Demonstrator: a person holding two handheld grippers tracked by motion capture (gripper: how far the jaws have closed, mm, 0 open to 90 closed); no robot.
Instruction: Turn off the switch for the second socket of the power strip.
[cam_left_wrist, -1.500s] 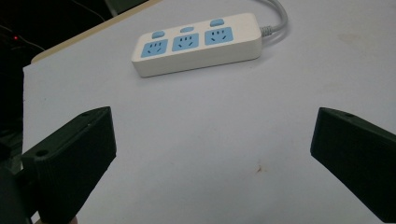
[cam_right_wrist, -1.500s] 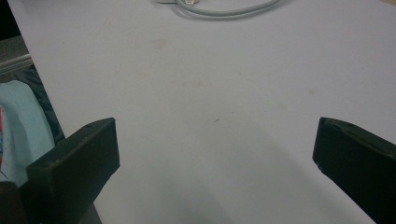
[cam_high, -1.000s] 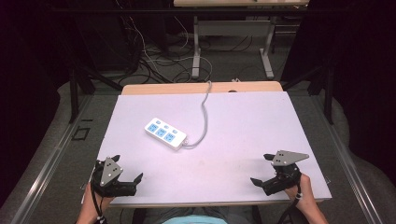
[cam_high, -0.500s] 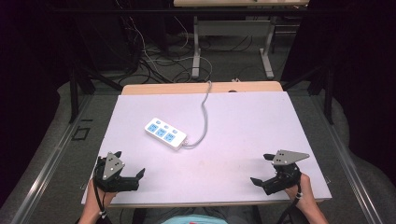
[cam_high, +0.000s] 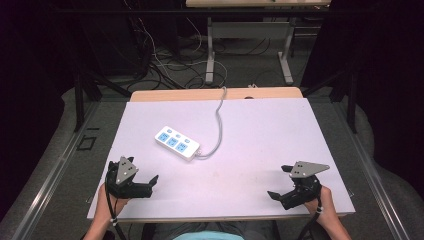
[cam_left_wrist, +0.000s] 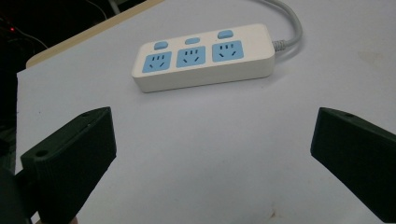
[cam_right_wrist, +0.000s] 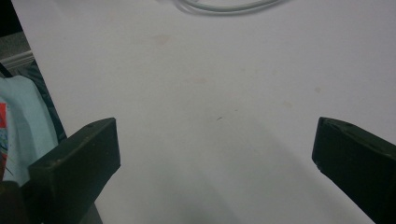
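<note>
A: What's the left gripper (cam_high: 152, 182) doing?
B: It sits at the table's (cam_high: 260, 130) near-left edge, jaws spread wide, nothing between them, facing the strip (cam_left_wrist: 203, 56).
A: Where's the strip?
B: Left of centre, flat, sockets up, cord (cam_high: 218, 125) running off the far edge.
A: The right gripper (cam_high: 277, 195)?
B: Near-right corner, jaws wide apart over bare table.

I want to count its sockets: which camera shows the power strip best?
The left gripper view: the power strip is near, with three blue sockets plain. The high view shows it small; the right gripper view catches its cord.
</note>
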